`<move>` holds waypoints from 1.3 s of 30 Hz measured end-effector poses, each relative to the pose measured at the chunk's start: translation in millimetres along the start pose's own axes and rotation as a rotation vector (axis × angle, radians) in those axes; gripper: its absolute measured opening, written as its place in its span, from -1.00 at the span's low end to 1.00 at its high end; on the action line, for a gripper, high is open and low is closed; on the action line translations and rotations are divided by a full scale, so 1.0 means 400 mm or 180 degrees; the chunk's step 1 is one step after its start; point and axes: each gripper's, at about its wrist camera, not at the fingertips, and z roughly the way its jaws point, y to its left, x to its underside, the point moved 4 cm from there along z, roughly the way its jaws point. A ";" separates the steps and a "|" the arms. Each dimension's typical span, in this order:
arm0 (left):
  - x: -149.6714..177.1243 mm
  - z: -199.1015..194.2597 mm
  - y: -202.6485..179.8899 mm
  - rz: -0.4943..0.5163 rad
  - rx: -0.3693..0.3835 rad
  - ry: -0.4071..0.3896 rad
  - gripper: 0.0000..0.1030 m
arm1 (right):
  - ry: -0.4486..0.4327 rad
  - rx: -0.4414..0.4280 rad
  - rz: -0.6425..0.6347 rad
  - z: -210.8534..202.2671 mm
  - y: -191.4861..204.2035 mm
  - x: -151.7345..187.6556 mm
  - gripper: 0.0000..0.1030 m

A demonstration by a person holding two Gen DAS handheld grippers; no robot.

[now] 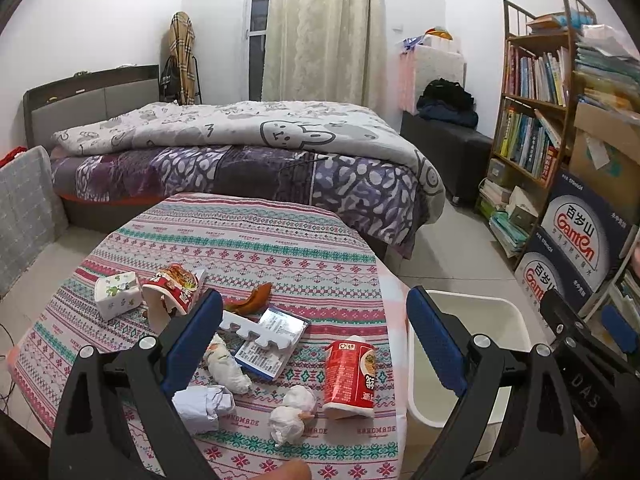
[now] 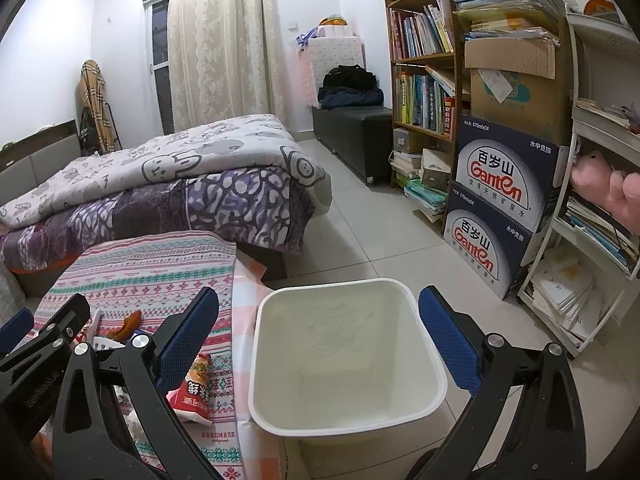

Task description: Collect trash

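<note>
From the left wrist we see our left gripper (image 1: 314, 336) spread wide over trash near the table (image 1: 248, 240) edge, the red cup (image 1: 349, 378) beside it, while from the right wrist our right gripper (image 2: 320, 332) hangs spread above the white bin (image 2: 430, 394) on open floor.

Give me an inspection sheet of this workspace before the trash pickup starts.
Surface: table under a patterned cloth.
Job's things: red noodle cup on its side, torn cup, paper wads, crumpled paper, peel; white bin on the floor beside the table, looks empty.
Clutter: booklet, white foam strip, small carton.
Grippers: left gripper and right gripper open, holding nothing.
Cables: thin cords at the floor's left edge.
Surroundings: bed, bookshelf, water boxes.
</note>
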 end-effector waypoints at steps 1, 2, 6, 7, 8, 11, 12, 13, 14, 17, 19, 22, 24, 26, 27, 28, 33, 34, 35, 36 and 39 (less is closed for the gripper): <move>0.000 0.001 0.001 -0.0002 -0.0002 0.0010 0.76 | -0.0004 0.0010 -0.0019 0.000 0.000 -0.001 0.86; 0.001 0.002 0.003 -0.0025 0.0009 0.0025 0.76 | -0.0001 0.0010 -0.0022 0.001 0.000 -0.001 0.86; 0.004 0.009 0.005 -0.0085 0.0029 0.0123 0.76 | -0.0003 -0.0010 0.0002 0.004 0.011 0.006 0.86; 0.005 0.010 0.007 -0.0127 0.0049 0.0160 0.76 | 0.0006 -0.0021 0.0009 0.006 0.015 0.009 0.86; 0.007 0.011 0.010 -0.0130 0.0049 0.0176 0.76 | 0.0016 -0.0029 0.0006 0.007 0.021 0.011 0.86; 0.012 0.020 0.017 -0.0160 0.0056 0.0283 0.76 | 0.0067 -0.0059 -0.0034 0.014 0.042 0.016 0.86; 0.015 0.023 0.021 -0.0173 0.0052 0.0335 0.76 | 0.0089 -0.0048 -0.0103 0.014 0.046 0.013 0.86; 0.018 0.026 0.028 -0.0174 0.0038 0.0372 0.76 | 0.0132 -0.0047 -0.0171 0.016 0.051 0.012 0.86; 0.021 0.032 0.035 -0.0161 0.0023 0.0422 0.76 | 0.0159 -0.0062 -0.0192 0.019 0.061 0.015 0.86; 0.037 0.057 0.052 -0.0038 -0.0013 0.0616 0.77 | 0.0297 -0.0131 -0.0243 0.031 0.085 0.024 0.86; 0.051 0.077 0.073 0.0077 -0.0066 0.0734 0.77 | 0.0424 -0.0179 -0.0308 0.045 0.105 0.032 0.86; 0.078 0.108 0.109 0.0246 -0.0108 0.0965 0.77 | 0.0691 -0.0278 -0.0349 0.066 0.126 0.046 0.86; 0.097 0.132 0.135 0.0302 -0.0067 0.1118 0.77 | 0.0840 -0.0365 -0.0297 0.079 0.135 0.056 0.86; 0.123 0.154 0.162 0.0377 0.0057 0.1393 0.77 | 0.0965 -0.0428 -0.0234 0.089 0.144 0.064 0.86; 0.138 0.165 0.172 0.0441 0.0125 0.1547 0.77 | 0.1024 -0.0442 -0.0217 0.096 0.148 0.065 0.86; 0.153 0.172 0.183 0.0542 0.0161 0.1691 0.77 | 0.1024 -0.0460 -0.0196 0.102 0.152 0.070 0.86; 0.219 0.185 0.207 0.1095 0.0428 0.2135 0.77 | 0.1179 -0.0532 -0.0225 0.132 0.181 0.090 0.87; 0.222 0.189 0.212 0.1151 0.0454 0.2189 0.77 | 0.1194 -0.0534 -0.0248 0.137 0.187 0.095 0.87; 0.229 0.193 0.217 0.1201 0.0499 0.2257 0.77 | 0.1237 -0.0542 -0.0275 0.143 0.196 0.101 0.87; 0.234 0.198 0.222 0.1233 0.0525 0.2316 0.77 | 0.1285 -0.0548 -0.0307 0.150 0.205 0.108 0.87; 0.250 0.202 0.227 0.1295 0.0688 0.2473 0.77 | 0.1438 -0.0541 -0.0372 0.170 0.225 0.130 0.87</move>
